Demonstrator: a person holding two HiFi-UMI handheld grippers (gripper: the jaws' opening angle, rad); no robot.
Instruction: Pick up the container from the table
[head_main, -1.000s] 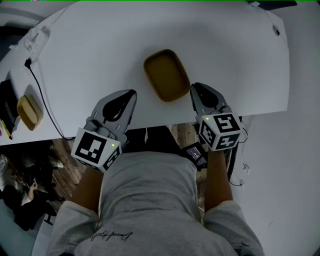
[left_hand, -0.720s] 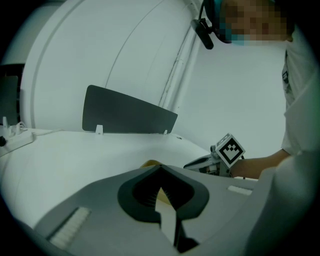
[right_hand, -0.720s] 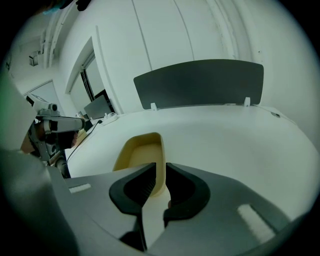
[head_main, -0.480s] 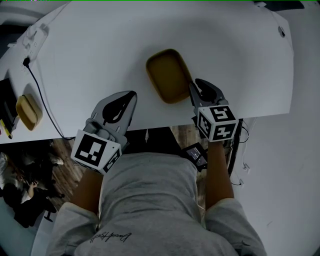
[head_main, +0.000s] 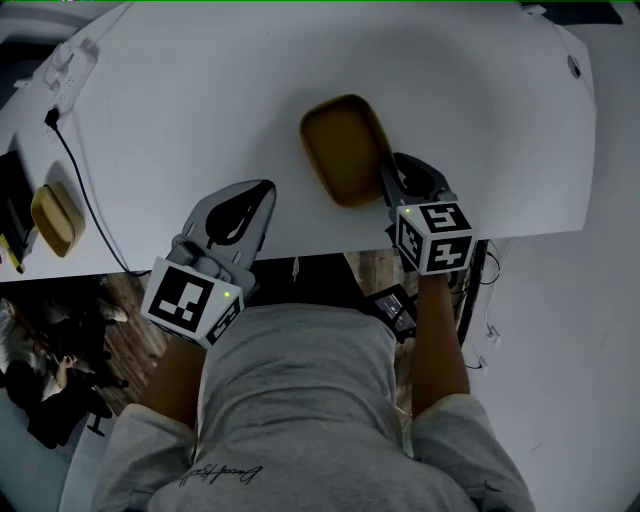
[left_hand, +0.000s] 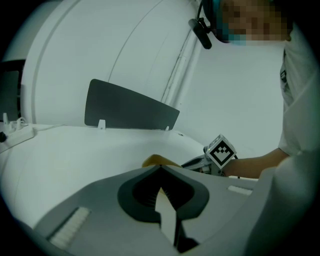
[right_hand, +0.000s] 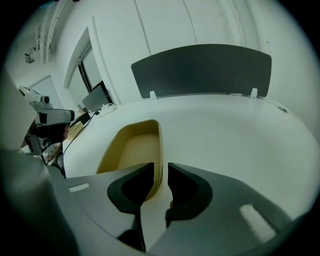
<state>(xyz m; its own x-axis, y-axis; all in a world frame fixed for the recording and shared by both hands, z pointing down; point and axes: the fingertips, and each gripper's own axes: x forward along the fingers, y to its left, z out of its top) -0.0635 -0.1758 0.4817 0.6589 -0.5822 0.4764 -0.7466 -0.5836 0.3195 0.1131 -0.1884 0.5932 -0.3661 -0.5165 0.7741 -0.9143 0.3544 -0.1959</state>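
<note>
Forward and inward goes the right gripper (head_main: 392, 172): a second ago it stood open just off the container's near right corner, and now it sits right on that corner. The container (head_main: 343, 145), a shallow tan tray with rounded corners, lies flat on the white table (head_main: 190, 95), close to the near edge and a little right of the middle. It has turned slightly, its far end swinging toward the right edge.

In the right gripper view the jaws have drawn in to a narrow slot, and the tray's right-hand wall stands in that slot, one finger inside the tray and one outside. The wall fills the gap, so the fingers appear closed on it, though how firmly cannot be read.

Unmoved is the left gripper (head_main: 260, 192), resting at the near edge of the table, left of the container and apart from it. Its own view shows the jaws together at the tips with nothing between them.

By this reading the grasp is made and the lift has not begun, since the tray's base looks flat on the table. A pinch on one thin wall near a corner will probably let the far end sag as it rises.
</note>
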